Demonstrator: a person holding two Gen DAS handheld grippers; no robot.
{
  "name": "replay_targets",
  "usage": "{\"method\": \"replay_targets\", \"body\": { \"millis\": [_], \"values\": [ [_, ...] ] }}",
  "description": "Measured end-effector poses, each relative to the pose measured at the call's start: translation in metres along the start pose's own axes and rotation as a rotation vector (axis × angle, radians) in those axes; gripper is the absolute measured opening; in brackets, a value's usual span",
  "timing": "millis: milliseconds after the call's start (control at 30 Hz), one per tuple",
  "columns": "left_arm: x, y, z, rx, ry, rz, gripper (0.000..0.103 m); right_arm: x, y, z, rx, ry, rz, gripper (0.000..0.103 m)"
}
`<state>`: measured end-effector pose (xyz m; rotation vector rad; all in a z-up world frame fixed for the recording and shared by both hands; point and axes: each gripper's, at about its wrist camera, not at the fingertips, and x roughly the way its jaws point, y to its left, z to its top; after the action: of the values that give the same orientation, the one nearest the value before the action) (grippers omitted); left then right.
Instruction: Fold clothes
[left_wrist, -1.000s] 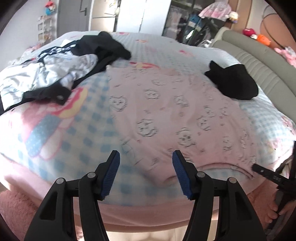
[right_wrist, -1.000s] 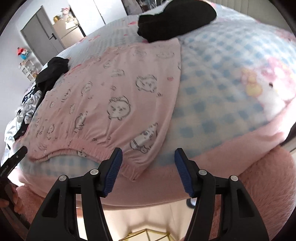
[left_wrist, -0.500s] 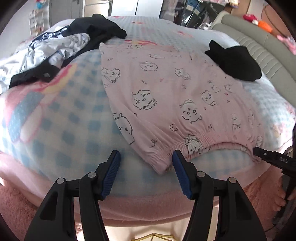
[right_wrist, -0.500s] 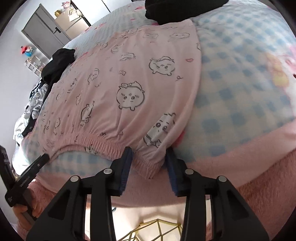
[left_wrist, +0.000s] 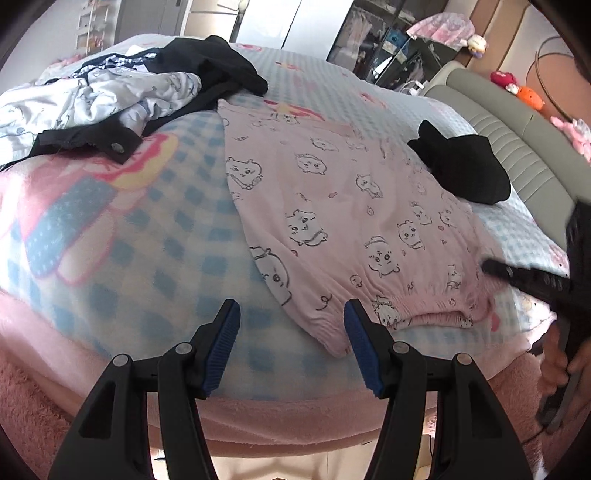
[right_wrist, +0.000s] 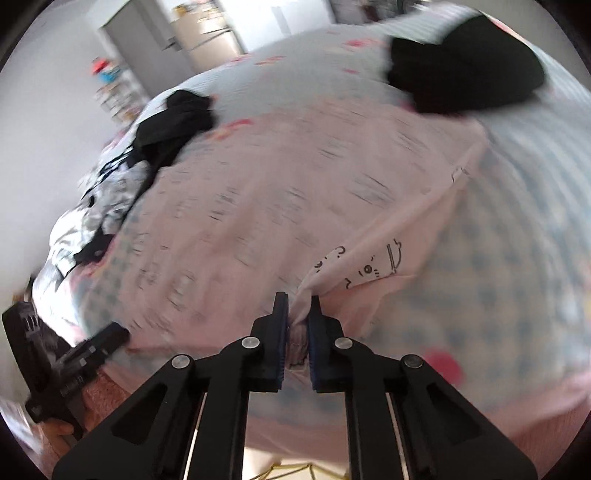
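Pink pyjama trousers (left_wrist: 332, 206) with cartoon prints lie flat on the bed, elastic waistband at the near edge. My left gripper (left_wrist: 291, 325) stands open just in front of the waistband's left corner, whose tip reaches between the pads without being pressed. My right gripper (right_wrist: 297, 314) is shut on the waistband's right corner, and the cloth (right_wrist: 369, 266) rises from it in a lifted fold. In the left wrist view the right gripper (left_wrist: 517, 277) shows at the far right, a hand below it. The right wrist view is blurred.
A checked blue and pink blanket (left_wrist: 129, 240) covers the bed. A black garment (left_wrist: 461, 170) lies by the trousers' far right end. A heap of black and white clothes (left_wrist: 110, 99) fills the far left. A grey padded headboard (left_wrist: 517, 129) runs along the right. Pink rug (left_wrist: 22, 406) below.
My right gripper closed on the waistband's right corner and swung it up and leftward, folding cloth over. My left gripper sank a little toward the left corner, still open.
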<state>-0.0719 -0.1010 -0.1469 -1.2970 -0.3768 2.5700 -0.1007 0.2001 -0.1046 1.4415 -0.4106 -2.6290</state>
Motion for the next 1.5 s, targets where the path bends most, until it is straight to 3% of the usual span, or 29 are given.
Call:
{"method": "replay_targets", "body": {
  "millis": [167, 300, 400, 467, 567, 667, 767, 1033, 1100, 1133, 1333, 1433, 1500],
  "values": [
    [-0.009, 0.007, 0.001, -0.027, -0.023, -0.024, 0.061, 0.044, 0.045, 0.012, -0.098, 0.087, 0.054, 0.008],
    [-0.011, 0.006, 0.009, -0.038, -0.015, -0.077, 0.061, 0.085, 0.055, -0.006, -0.116, 0.198, 0.005, 0.013],
    [-0.007, -0.005, 0.017, -0.008, -0.003, -0.116, 0.061, 0.059, 0.052, -0.008, -0.063, 0.132, 0.069, 0.031],
    [-0.002, -0.020, 0.022, 0.035, 0.002, -0.132, 0.061, 0.035, 0.049, -0.010, -0.030, 0.084, 0.109, 0.036],
    [0.015, -0.048, 0.028, 0.092, 0.041, -0.144, 0.061, 0.001, 0.041, -0.017, -0.003, -0.011, 0.074, 0.036],
    [0.040, -0.069, 0.030, 0.105, 0.102, -0.191, 0.060, -0.003, 0.023, -0.028, 0.036, -0.030, -0.045, 0.036],
    [0.060, -0.087, 0.029, 0.116, 0.156, -0.203, 0.054, 0.014, -0.001, -0.042, 0.083, 0.043, -0.087, 0.036],
    [0.086, -0.109, 0.043, 0.139, 0.246, -0.218, 0.042, -0.005, -0.019, -0.050, 0.151, -0.003, -0.040, 0.036],
    [0.096, -0.109, 0.045, 0.118, 0.284, -0.246, 0.019, -0.005, -0.022, -0.052, 0.144, 0.012, -0.024, 0.036],
    [0.101, -0.108, 0.046, 0.108, 0.303, -0.260, 0.016, -0.005, -0.024, -0.053, 0.134, 0.022, -0.017, 0.036],
    [0.104, -0.113, 0.048, 0.112, 0.324, -0.265, 0.016, 0.006, -0.011, -0.064, 0.034, 0.064, 0.031, 0.036],
    [0.112, -0.113, 0.045, 0.104, 0.351, -0.250, 0.018, 0.020, -0.007, -0.063, 0.061, 0.057, 0.001, 0.036],
    [0.117, -0.117, 0.043, 0.110, 0.357, -0.247, 0.018, 0.023, -0.013, -0.064, 0.080, 0.072, 0.026, 0.036]
  ]
}}
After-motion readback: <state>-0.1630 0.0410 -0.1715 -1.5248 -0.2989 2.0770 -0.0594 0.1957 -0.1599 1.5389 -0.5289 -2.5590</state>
